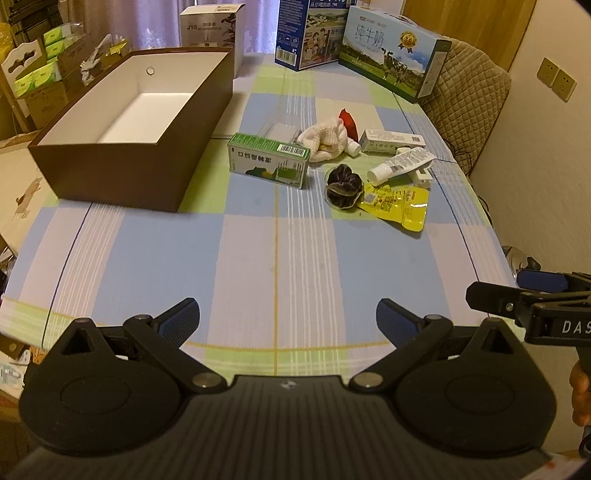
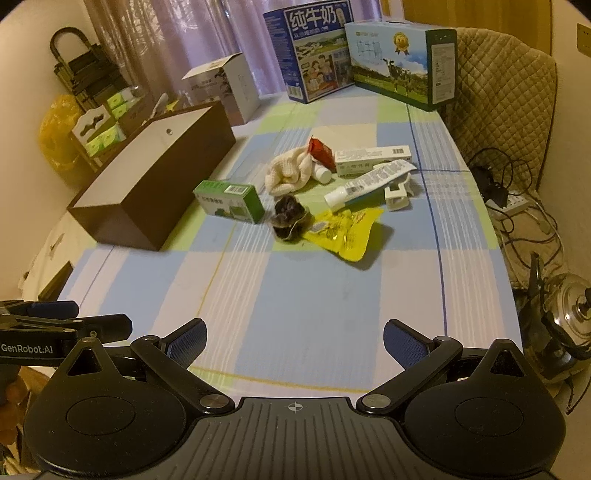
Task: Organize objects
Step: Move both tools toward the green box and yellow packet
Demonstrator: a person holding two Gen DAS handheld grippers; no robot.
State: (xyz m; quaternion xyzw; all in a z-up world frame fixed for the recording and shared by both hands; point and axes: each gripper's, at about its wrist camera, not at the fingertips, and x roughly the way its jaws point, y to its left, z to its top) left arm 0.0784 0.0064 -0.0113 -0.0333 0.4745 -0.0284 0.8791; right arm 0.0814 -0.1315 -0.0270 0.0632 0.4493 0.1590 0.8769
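Observation:
An empty brown box (image 1: 122, 162) (image 2: 155, 206) stands at the table's left. Right of it lies a cluster: a green carton (image 1: 268, 160) (image 2: 229, 201), a cream cloth (image 1: 325, 138) (image 2: 288, 173), a dark scrunchie (image 1: 342, 186) (image 2: 289, 218), a yellow pouch (image 1: 399, 203) (image 2: 343, 232), a white tube (image 1: 400, 166) (image 2: 369, 182), a white carton (image 1: 391, 140) (image 2: 373, 157) and a red packet (image 1: 348, 122) (image 2: 320, 149). My left gripper (image 1: 288, 321) is open and empty over the near table. My right gripper (image 2: 295, 338) is open and empty, beside it.
Two milk cartons (image 1: 391, 62) (image 2: 399, 66) and a white box (image 1: 212, 29) (image 2: 227, 88) stand at the table's far end. A white clip (image 2: 397, 192) lies by the tube. A padded chair (image 2: 506, 85) and cables are at the right; a steel kettle (image 2: 569, 314) sits near right.

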